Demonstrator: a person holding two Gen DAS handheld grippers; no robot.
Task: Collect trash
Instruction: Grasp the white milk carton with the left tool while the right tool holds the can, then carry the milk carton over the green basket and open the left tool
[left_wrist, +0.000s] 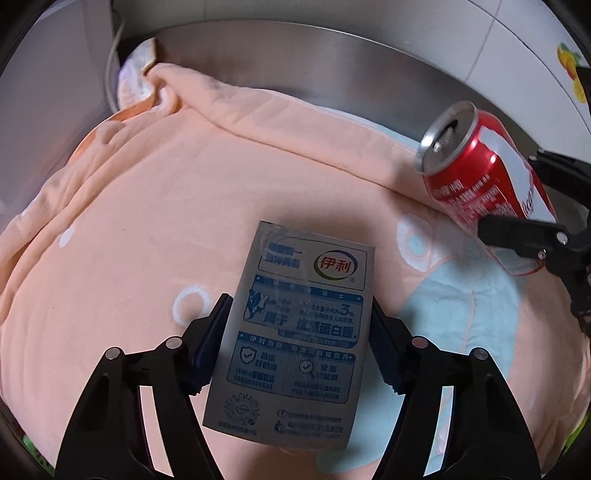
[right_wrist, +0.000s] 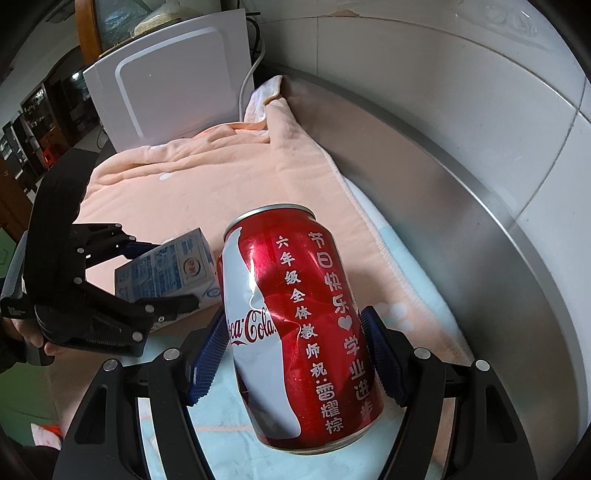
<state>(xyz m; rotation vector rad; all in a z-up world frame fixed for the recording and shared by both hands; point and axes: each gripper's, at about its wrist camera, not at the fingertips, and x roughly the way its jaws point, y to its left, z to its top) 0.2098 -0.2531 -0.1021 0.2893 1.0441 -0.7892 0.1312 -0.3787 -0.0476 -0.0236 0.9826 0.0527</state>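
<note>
My left gripper is shut on a grey-blue milk carton, held above a peach blanket. My right gripper is shut on a dented red Coca-Cola can, its opened top pointing away. In the left wrist view the can shows at the right, clamped by the right gripper. In the right wrist view the carton and the left gripper show at the left.
The blanket covers a surface beside a stainless steel wall and white tiles. A white appliance with a cable stands at the back. A light-blue patch marks the blanket.
</note>
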